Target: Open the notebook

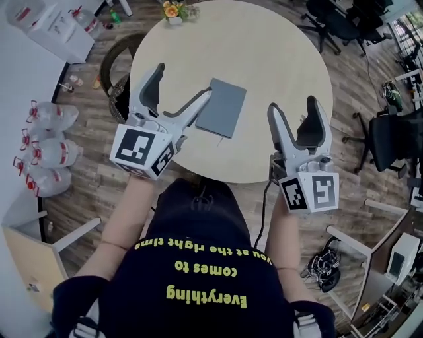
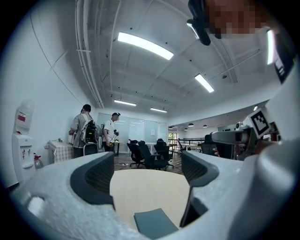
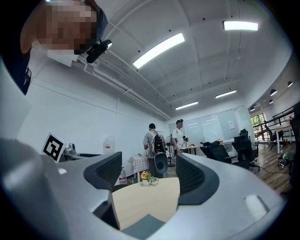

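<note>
A closed grey notebook (image 1: 222, 107) lies flat on the round beige table (image 1: 277, 59), near its front edge. My left gripper (image 1: 182, 86) is open; it hovers just left of the notebook, and its right finger (image 1: 198, 102) reaches the notebook's left edge. My right gripper (image 1: 294, 109) is open too, held to the right of the notebook, apart from it. In the left gripper view the notebook (image 2: 154, 223) shows low between the jaws. In the right gripper view a corner of the notebook (image 3: 145, 226) shows at the bottom.
A small flower pot (image 1: 173, 11) stands at the table's far edge. A dark chair (image 1: 119, 66) is left of the table; office chairs (image 1: 337, 20) stand behind it. Water bottles (image 1: 46, 152) sit on the floor at left. Two people (image 2: 96, 131) stand far across the room.
</note>
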The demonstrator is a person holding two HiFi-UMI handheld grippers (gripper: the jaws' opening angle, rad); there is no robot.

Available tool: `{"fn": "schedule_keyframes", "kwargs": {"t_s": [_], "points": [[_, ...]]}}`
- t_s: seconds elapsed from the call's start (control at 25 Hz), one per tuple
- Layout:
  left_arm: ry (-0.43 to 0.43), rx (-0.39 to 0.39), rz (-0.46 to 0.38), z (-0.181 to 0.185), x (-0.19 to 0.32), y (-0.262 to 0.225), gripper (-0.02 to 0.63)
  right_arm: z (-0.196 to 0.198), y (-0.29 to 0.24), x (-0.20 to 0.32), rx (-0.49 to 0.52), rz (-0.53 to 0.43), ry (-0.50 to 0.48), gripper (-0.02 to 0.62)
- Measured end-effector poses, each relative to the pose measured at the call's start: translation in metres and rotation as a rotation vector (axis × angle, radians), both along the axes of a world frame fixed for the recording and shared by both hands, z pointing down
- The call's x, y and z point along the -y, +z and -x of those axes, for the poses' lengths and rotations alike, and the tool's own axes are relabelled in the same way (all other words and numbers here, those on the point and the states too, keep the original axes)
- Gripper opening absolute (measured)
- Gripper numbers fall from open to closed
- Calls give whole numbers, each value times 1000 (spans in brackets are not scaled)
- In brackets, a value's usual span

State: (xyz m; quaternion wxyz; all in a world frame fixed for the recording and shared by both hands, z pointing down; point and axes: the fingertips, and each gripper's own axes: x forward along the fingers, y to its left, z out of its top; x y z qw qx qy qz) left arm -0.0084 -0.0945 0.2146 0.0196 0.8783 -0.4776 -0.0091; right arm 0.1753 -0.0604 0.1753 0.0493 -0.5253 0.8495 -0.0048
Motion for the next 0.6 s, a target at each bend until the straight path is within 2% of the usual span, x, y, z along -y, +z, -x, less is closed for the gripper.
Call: {"fn": "schedule_keyframes", "kwargs": {"t_s": [0.16,0.36,0.6], "points": [[-27,7,17,3,13,7,454,3,8,15,0,21,-20,370],[-107,8,8,18,32,10,454,4,18,34,-12,39,-7,376],[-69,-16,28,20,55,21,454,6,31,49,-13,73,32,376]]}}
